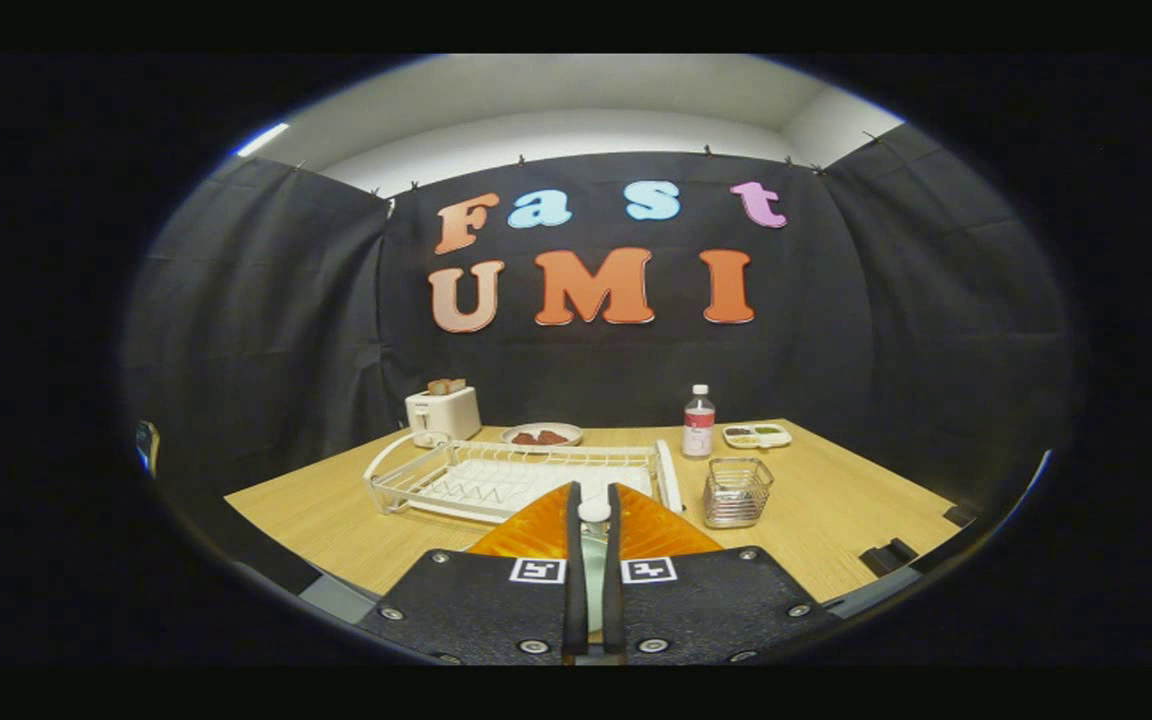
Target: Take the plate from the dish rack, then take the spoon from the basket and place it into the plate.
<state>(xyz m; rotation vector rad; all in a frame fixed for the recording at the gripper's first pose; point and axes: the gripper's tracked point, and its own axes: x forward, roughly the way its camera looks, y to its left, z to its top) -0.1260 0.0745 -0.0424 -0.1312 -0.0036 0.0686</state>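
Both claw [593,500] fingers clamp the spoon [593,560], its long axis pointing ahead over the orange plate [526,535].

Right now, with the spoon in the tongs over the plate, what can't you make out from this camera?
- Spoon: the tongs are shut on it; its bowl end is hidden between the fingers.
- Plate: the near part is covered by the tongs' body, so how close the spoon is to it cannot be told.
- Basket: too small to tell what is inside.
- Dish rack: the near edge is partly behind the plate.
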